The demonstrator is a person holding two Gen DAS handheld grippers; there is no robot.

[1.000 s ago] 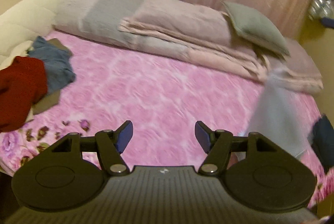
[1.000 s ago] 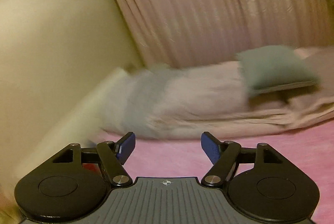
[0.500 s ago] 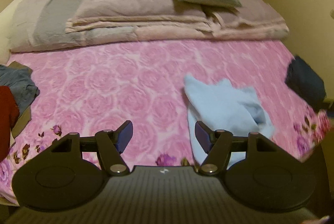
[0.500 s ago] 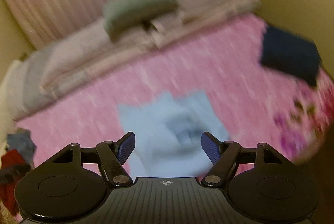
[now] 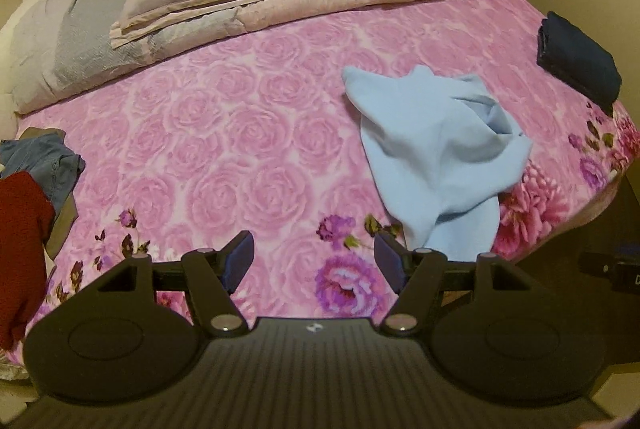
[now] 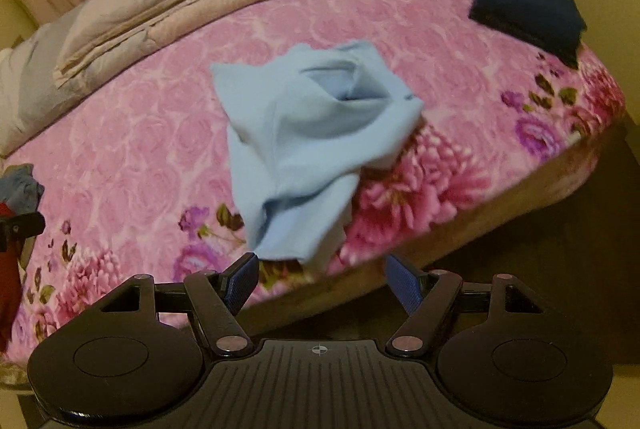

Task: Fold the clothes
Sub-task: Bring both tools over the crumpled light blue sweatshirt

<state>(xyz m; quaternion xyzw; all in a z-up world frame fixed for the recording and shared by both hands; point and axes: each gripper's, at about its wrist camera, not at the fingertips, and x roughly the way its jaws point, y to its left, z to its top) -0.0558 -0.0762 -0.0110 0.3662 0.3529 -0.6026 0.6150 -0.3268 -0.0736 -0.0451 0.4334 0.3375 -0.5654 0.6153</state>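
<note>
A light blue garment (image 6: 308, 133) lies crumpled on the pink rose-print bed (image 5: 224, 117), near its front edge, bunched and twisted with nothing yet laid flat. In the right wrist view it sits at about 12 o'clock from the right gripper (image 6: 320, 279), just beyond the fingers; in the left wrist view it is at about 1 o'clock from the left gripper (image 5: 314, 263). Both pairs of fingers stand wide apart and empty.

At 2 o'clock, by the bed's far right edge, a dark navy garment (image 5: 576, 65) rests as a neat folded block, which looks like finished work. At 9 o'clock, a heap of a dark red garment (image 5: 20, 241) and a denim piece (image 5: 44, 161) waits unfolded. So I judge the task early: one item done, the blue one about to be spread, the heap left.
</note>
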